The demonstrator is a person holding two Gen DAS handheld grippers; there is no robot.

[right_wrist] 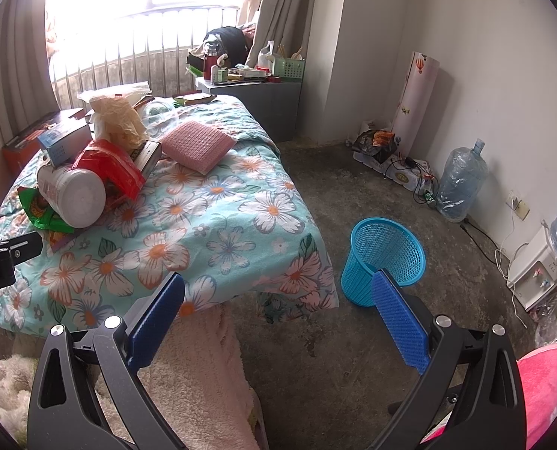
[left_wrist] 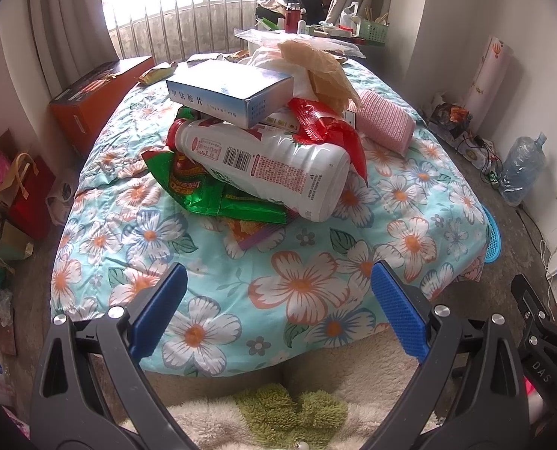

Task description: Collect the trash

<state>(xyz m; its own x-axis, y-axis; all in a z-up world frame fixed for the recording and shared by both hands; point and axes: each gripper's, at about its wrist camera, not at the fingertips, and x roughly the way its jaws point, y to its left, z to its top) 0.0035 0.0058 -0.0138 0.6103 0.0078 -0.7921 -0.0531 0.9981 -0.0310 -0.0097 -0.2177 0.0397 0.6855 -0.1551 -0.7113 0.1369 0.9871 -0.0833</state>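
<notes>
Beneath the white bottle (left_wrist: 274,165), the green wrapper (left_wrist: 211,195) and a purple packet (left_wrist: 256,234) show only partly. Right of the bottle, the blue basket (left_wrist: 492,240) is mostly hidden behind the floral quilt (left_wrist: 316,281). The bottle's label print is too small to read.

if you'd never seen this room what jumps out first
The trash pile in the middle of the floral quilt: a white bottle on its side over green wrappers, a blue-white box on top. Next, the blue basket on the bare floor beside the bed, near the open right gripper.
</notes>
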